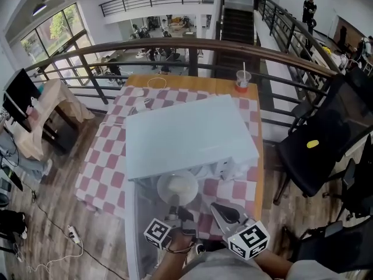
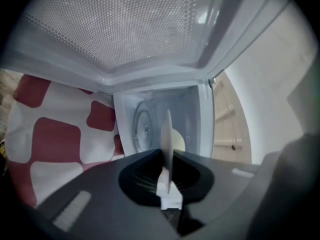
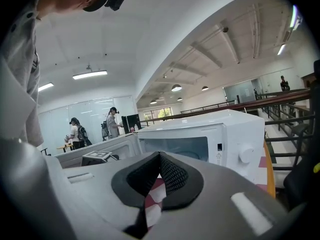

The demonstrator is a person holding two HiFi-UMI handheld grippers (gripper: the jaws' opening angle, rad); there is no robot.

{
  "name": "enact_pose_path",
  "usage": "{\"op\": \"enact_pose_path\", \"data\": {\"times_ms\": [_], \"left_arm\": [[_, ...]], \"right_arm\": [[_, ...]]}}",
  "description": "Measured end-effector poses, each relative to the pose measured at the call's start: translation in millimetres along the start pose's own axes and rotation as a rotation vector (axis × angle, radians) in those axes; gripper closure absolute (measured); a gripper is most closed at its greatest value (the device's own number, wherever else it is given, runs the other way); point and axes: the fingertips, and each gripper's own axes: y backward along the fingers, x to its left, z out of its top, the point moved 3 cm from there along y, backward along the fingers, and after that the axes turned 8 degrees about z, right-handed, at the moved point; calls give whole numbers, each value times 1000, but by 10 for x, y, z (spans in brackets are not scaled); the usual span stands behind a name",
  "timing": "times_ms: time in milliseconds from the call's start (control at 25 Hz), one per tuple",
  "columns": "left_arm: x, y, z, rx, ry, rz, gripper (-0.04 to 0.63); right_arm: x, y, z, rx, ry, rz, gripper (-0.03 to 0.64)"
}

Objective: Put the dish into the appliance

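Observation:
A white microwave (image 1: 186, 136) stands on the red-and-white checked table (image 1: 105, 156), its door (image 1: 135, 226) swung open toward me on the left. My left gripper (image 1: 175, 203) is shut on the near rim of a white plate (image 1: 178, 186), just in front of the oven's opening. In the left gripper view the plate (image 2: 167, 134) shows edge-on between the jaws of the left gripper (image 2: 169, 176), facing the cavity and its glass turntable (image 2: 144, 129), with the meshed door (image 2: 125, 29) alongside. My right gripper (image 1: 220, 210) (image 3: 160, 159) is shut and empty, to the right of the plate, facing the microwave (image 3: 215, 134).
A clear cup with a red base (image 1: 243, 79) and a white cable (image 1: 154, 83) lie at the table's far edge. A black chair (image 1: 326, 139) stands right of the table. A railing (image 1: 175, 45) runs behind it. People stand far off in the right gripper view.

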Motion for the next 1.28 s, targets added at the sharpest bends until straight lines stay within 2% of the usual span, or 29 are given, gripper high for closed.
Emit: {"op": "enact_pose_path", "data": {"times_ms": [360,760,1040,1280], "left_arm": [[161,-608,191,-4,31,39,566],[199,-1015,264,11,15,101,566],[273,-1135,294,22,-13,176,568],[309,-1173,354,28,-82,221,571]], "right_arm": [[-253,-132,-29,16,-28,-36,617],[-456,-261,-18,31,-41,-65,617],[-516,-318,10,24,-46,-74,617],[-487,-366,18,18,-50,-77,617]]}}
